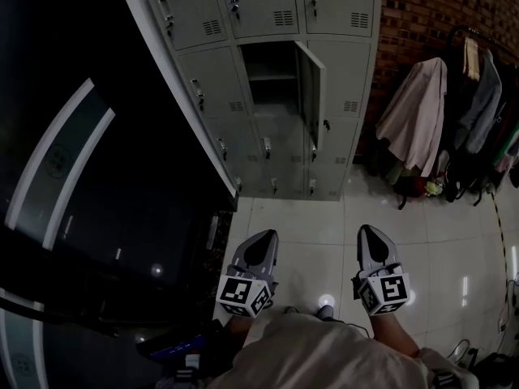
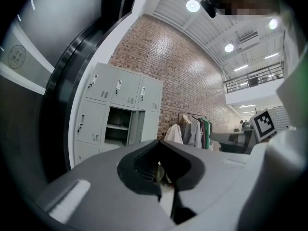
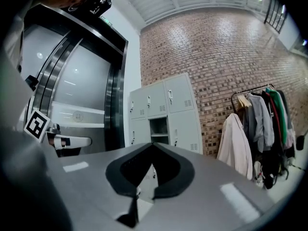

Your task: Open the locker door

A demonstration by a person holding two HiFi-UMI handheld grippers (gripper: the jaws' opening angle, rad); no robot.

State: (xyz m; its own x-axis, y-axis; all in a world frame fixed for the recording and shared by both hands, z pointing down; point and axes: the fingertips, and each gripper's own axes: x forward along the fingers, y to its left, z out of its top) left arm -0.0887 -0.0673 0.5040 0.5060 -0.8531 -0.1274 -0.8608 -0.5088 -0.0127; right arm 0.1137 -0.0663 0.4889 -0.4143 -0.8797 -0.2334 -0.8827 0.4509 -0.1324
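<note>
A bank of grey lockers stands ahead against a brick wall. One middle-row compartment is open, and its door is swung out to the right. My left gripper and right gripper hover side by side over the floor, well short of the lockers. Both are shut with nothing between their jaws. The open compartment shows far beyond the left gripper in the left gripper view. In the right gripper view the open compartment lies past the right gripper.
A clothes rack with hanging coats stands right of the lockers by the brick wall. A dark curved glass wall runs along the left. The floor is glossy white tile, with cables at the lower right.
</note>
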